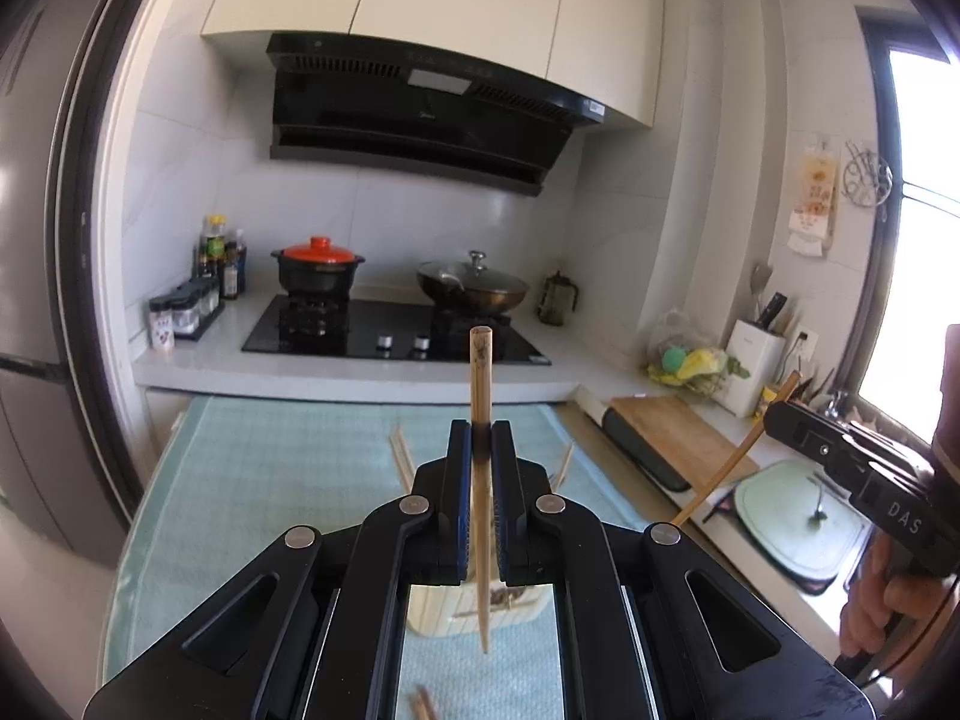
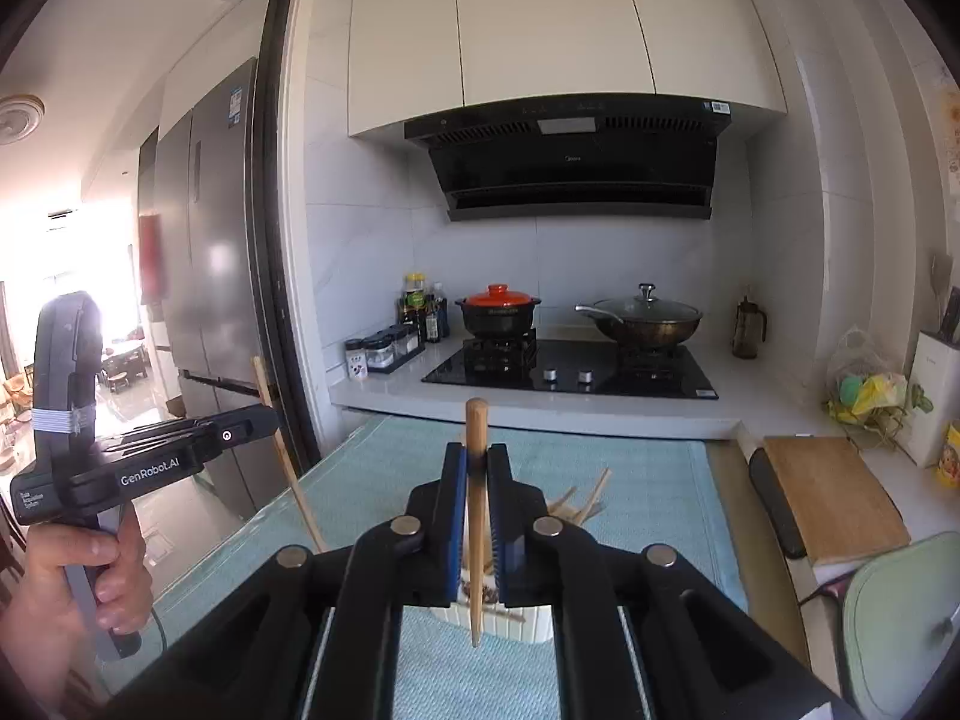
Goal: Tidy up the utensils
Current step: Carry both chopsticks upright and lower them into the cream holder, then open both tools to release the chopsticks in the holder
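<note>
My left gripper (image 1: pixel 480 435) is shut on a light bamboo chopstick (image 1: pixel 480 372) that stands nearly upright, raised above the teal mat (image 1: pixel 270 480). My right gripper (image 2: pixel 477 456) is shut on a darker chopstick (image 2: pixel 477 420), also upright. Each gripper shows in the other's view: the right gripper (image 1: pixel 780 420) with its slanted chopstick (image 1: pixel 732 462), and the left gripper (image 2: pixel 267 420) with its chopstick (image 2: pixel 288 462). A cream slatted utensil holder (image 2: pixel 528 621) lies on the mat below the grippers. Loose chopsticks (image 2: pixel 585 498) lie beyond it.
Behind the mat a black hob (image 1: pixel 396 330) carries a red-lidded pot (image 1: pixel 318 267) and a lidded wok (image 1: pixel 474 285). Spice jars (image 1: pixel 186 312) stand at the left. A wooden cutting board (image 1: pixel 678 438) and a pale green board (image 1: pixel 798 516) lie to the right. A fridge (image 2: pixel 210 252) and doorway are at the left.
</note>
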Action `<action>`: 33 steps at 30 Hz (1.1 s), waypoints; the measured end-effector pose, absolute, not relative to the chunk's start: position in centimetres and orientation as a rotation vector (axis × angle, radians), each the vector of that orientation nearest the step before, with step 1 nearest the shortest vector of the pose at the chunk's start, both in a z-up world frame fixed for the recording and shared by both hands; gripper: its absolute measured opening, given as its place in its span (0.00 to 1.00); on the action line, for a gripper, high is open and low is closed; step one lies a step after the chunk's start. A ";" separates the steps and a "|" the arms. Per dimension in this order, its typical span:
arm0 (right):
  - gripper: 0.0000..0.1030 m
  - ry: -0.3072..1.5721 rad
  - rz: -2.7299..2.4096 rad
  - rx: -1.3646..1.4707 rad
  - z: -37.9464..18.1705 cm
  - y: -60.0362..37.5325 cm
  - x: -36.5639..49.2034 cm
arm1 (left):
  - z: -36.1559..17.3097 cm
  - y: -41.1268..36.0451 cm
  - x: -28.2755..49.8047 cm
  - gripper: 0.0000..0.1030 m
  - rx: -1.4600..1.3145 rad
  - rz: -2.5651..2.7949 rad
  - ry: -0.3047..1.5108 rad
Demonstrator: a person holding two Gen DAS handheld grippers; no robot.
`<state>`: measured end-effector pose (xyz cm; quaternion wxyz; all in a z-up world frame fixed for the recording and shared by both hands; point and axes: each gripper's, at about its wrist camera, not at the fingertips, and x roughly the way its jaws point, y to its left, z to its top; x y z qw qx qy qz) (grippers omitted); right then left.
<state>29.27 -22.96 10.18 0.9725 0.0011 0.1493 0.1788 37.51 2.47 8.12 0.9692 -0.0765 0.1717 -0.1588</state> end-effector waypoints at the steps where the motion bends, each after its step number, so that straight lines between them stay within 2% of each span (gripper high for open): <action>1: 0.07 0.291 0.357 0.003 10.6 -23.0 30.0 | 8.5 2.2 38.4 0.04 -0.156 -0.320 0.339; 5: 0.07 0.262 0.339 -0.011 11.6 -22.5 33.2 | 8.7 1.2 42.1 0.04 -0.155 -0.312 0.327; 10: 0.07 0.303 0.341 -0.018 9.9 -21.8 37.5 | 6.1 -0.2 46.4 0.04 -0.149 -0.294 0.375; 19: 0.07 0.574 0.399 0.017 2.1 -20.5 44.6 | -2.2 -1.6 52.7 0.04 -0.158 -0.300 0.611; 24: 0.07 0.704 0.425 0.065 -1.2 -20.0 48.4 | -4.6 -1.8 54.0 0.05 -0.155 -0.274 0.684; 25: 0.08 0.719 0.421 0.076 -1.7 -20.0 49.0 | -4.7 -1.8 54.1 0.08 -0.155 -0.264 0.694; 27: 0.10 0.746 0.413 0.082 -2.2 -19.8 50.0 | -4.6 -1.3 53.7 0.30 -0.161 -0.257 0.699; 28: 0.19 0.750 0.408 0.081 -2.2 -19.7 50.3 | -4.3 -1.0 53.3 0.50 -0.159 -0.248 0.688; 29: 0.36 0.742 0.403 0.085 -2.0 -19.8 50.2 | -3.8 -0.7 52.5 0.65 -0.152 -0.238 0.668; 31: 0.51 0.697 0.390 0.100 -1.1 -20.3 49.2 | -2.8 -0.1 51.1 0.72 -0.129 -0.228 0.632; 33: 0.51 0.660 0.382 0.096 0.1 -20.7 47.8 | -1.9 0.6 49.3 0.77 -0.104 -0.223 0.620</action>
